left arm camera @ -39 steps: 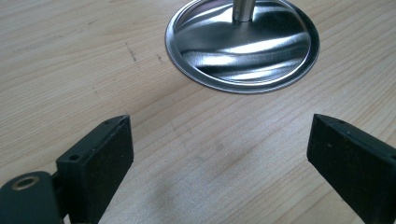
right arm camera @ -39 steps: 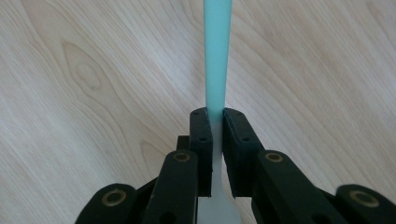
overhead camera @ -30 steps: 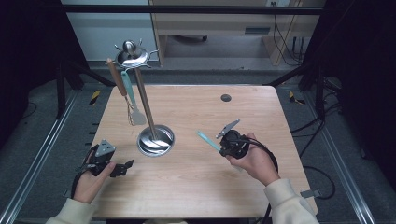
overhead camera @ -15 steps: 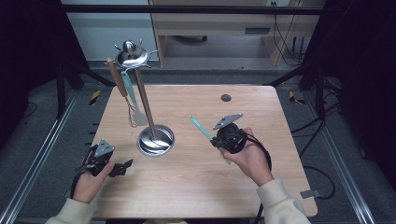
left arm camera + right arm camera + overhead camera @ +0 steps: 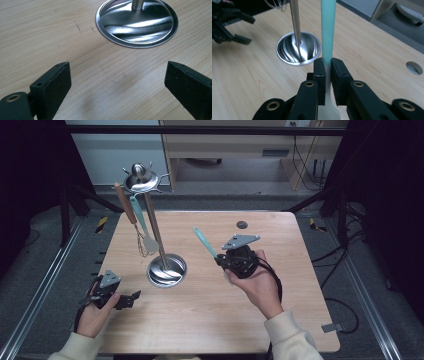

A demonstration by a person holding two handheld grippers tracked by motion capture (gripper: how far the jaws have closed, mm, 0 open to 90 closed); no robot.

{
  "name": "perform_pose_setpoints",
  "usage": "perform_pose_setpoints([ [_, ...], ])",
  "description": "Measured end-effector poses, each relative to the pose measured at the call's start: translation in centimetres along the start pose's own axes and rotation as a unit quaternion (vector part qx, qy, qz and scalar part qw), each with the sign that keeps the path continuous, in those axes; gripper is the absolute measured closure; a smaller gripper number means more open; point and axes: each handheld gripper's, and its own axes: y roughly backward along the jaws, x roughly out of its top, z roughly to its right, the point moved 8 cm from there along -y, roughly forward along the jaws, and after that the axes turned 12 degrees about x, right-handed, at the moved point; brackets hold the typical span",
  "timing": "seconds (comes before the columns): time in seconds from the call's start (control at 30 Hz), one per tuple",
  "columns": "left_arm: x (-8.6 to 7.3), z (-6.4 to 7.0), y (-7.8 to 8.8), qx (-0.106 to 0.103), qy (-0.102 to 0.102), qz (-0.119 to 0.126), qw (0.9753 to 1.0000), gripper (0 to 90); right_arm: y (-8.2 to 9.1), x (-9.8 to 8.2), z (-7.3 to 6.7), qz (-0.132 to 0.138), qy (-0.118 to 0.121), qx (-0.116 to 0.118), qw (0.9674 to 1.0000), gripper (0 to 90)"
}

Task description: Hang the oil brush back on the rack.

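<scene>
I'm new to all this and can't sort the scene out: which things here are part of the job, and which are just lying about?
Part of the job:
- teal-handled utensil, clamped in the right tool
- steel hanging stand
- whisk and teal spatula hanging on it

Just there:
- left tool, open, resting on the table
- round hole in the tabletop

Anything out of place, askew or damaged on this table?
Nothing stands out. The utensil stand is upright on the table, with a whisk and a small spatula hanging from it. The right gripper holds a teal-handled utensil cleanly; the left gripper is open near the table.
</scene>
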Motion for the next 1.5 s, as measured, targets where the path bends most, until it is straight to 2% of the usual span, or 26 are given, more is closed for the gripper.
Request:
perform_pose_setpoints([
  [0.3,0.0,0.0,0.0,-0.001,0.001,0.002,1.0,6.5,0.0,2.9,-1.6,0.048,0.01,0.01,0.9988,82.7],
  [0.7,0.0,0.0,0.1,-0.001,0.0,0.002,1.0,6.5,0.4,6.4,-3.0,0.103,0.024,0.016,0.9943,82.7],
  [1.17,0.0,0.1,0.1,-0.003,-0.002,0.002,1.0,6.5,1.4,9.7,-3.6,0.148,0.044,0.011,0.9879,82.7],
  [1.5,0.0,0.2,0.1,-0.003,-0.003,0.001,1.0,6.5,1.5,10.8,-3.9,0.163,0.047,0.018,0.9853,82.6],
])
